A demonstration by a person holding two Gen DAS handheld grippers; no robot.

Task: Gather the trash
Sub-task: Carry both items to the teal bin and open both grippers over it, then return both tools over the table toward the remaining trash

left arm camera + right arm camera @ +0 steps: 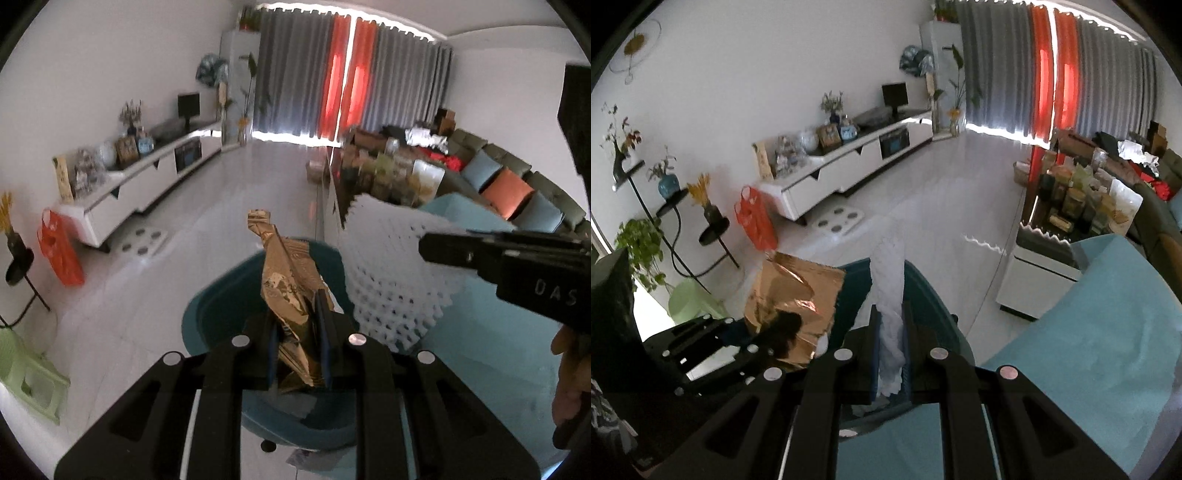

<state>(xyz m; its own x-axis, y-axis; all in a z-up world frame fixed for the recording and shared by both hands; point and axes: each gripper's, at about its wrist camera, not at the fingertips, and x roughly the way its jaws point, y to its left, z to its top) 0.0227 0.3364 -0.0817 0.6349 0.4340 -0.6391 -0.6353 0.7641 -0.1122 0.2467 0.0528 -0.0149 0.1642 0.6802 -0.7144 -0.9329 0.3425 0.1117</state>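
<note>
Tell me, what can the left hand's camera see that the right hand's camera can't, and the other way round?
Only the left view: the sofa cushions and the foam net spread wide, held by the right hand-held gripper.

Only the right view: the wall ornament, the leafy plant, and the left hand-held gripper from the side.

Both: the gold wrapper, the teal bin below, the TV cabinet, the orange bag and the curtains.

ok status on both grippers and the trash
Left gripper shut on gold wrapper. Right gripper shut on white foam net. Both above teal bin. Nothing blocking.
</note>
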